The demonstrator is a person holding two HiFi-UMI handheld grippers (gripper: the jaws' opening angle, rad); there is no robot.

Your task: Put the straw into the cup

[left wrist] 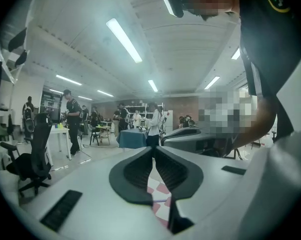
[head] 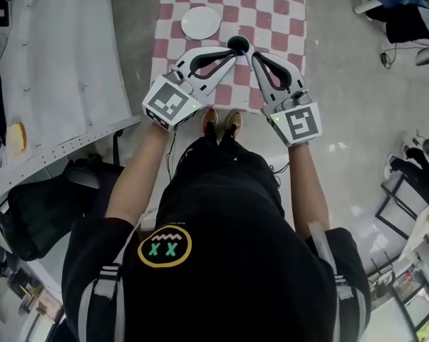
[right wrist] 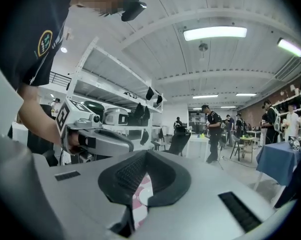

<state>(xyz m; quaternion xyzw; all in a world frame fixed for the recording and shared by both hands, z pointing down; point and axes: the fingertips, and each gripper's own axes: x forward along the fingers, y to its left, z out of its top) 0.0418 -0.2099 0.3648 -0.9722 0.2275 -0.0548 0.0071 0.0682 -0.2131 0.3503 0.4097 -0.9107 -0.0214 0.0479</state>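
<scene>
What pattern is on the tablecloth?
The tablecloth is red-and-white checked; the head view shows it best.

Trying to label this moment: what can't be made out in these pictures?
Dark round thing, head view: left gripper and right gripper tips cover its near edge; cup or not, unclear.
Checkered cloth, gripper views: shut jaws block nearly all.
Straw: seen in no view; too small, or hidden.

Open lab/workshop: strip lights (left wrist: 124,40), metal shelves (right wrist: 113,66) of gear, office chair (left wrist: 33,156), tables (left wrist: 132,138), people (left wrist: 70,116) standing.
</scene>
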